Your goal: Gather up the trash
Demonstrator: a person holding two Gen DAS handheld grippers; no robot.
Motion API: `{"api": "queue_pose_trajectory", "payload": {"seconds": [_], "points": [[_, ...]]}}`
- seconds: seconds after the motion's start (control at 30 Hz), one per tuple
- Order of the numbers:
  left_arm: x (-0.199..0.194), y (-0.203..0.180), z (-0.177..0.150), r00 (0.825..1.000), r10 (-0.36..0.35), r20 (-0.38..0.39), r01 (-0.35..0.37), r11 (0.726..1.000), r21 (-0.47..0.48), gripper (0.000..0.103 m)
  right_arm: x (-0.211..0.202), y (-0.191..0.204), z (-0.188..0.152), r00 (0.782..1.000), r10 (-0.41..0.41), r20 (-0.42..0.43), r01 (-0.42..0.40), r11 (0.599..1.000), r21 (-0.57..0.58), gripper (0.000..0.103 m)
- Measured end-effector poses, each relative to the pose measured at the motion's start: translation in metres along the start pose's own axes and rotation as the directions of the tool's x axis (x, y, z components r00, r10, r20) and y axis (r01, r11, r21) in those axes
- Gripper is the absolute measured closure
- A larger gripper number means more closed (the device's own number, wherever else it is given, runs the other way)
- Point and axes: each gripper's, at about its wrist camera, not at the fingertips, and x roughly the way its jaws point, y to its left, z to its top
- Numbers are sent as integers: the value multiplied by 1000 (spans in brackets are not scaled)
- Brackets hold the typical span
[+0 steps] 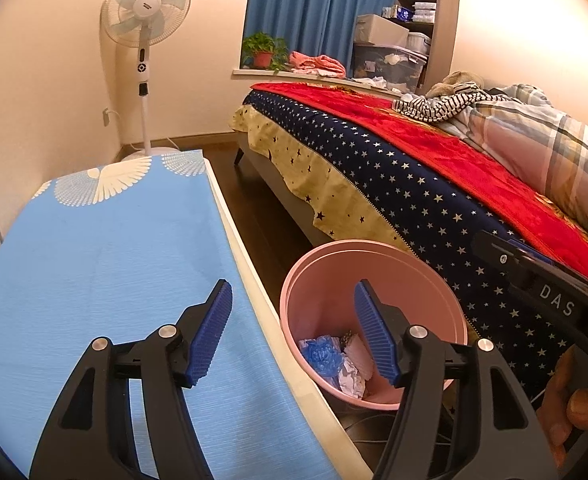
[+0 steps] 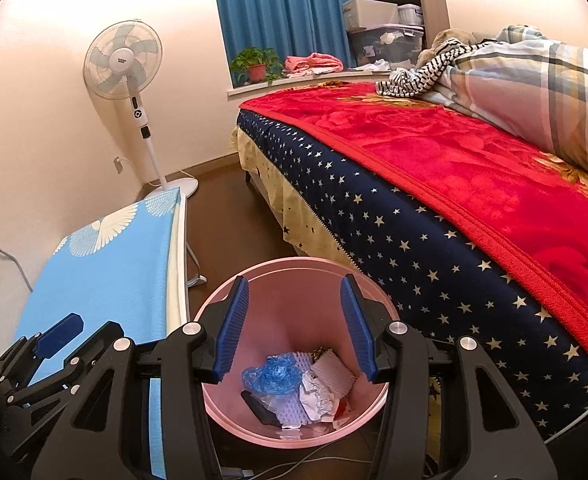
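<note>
Right wrist view, item one: pink trash bin (image 2: 294, 280), round, upright on the dark floor, mouth facing up, standing between the table edge and the bed. Contents: crumpled blue plastic (image 2: 272, 376), white crumpled paper (image 2: 313, 396), white ridged sheet (image 2: 335, 372), a dark flat piece (image 2: 260, 408) lying slantwise on the bin bottom; I cannot tell what it is. My right gripper (image 2: 295, 328) hangs over the bin mouth, jaws spread wide, nothing between the blue pads. My left gripper (image 1: 292, 334) sits beside it, straddling the table edge and the bin rim, jaws likewise apart and empty. Table with blue cloth (image 1: 106, 264) runs lengthwise away from me along the wall. Bed (image 2: 433, 240) to the right, star-patterned cover, red blanket (image 2: 473, 168) on top. Standing fan (image 2: 124, 62) in the far corner; potted plant (image 2: 256, 65) on the window ledge
</note>
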Motion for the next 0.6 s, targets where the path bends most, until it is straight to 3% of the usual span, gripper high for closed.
{"api": "queue_pose_trajectory", "payload": {"seconds": [0.17,0.33,0.4,0.5,0.6], "points": [[-4,0,-2,1000,12,0,-12,1000,11,36,-2,2,0,1000,-3,6,3,1000,-11,54],[-18,9,-5,998,66,19,-66,998,12,14,-7,10,0,1000,-8,25,9,999,-40,32],[-26,13,-6,995,96,30,-96,995,4,9,-12,15,1,999,-10,35,12,999,-51,18],[-40,17,-11,993,109,38,-109,994,17,9,-21,20,1,999,-14,41,17,997,-72,8],[-52,23,-15,988,147,44,-148,989,7,9,-31,24,-1,999,-21,47,25,995,-93,5]]}}
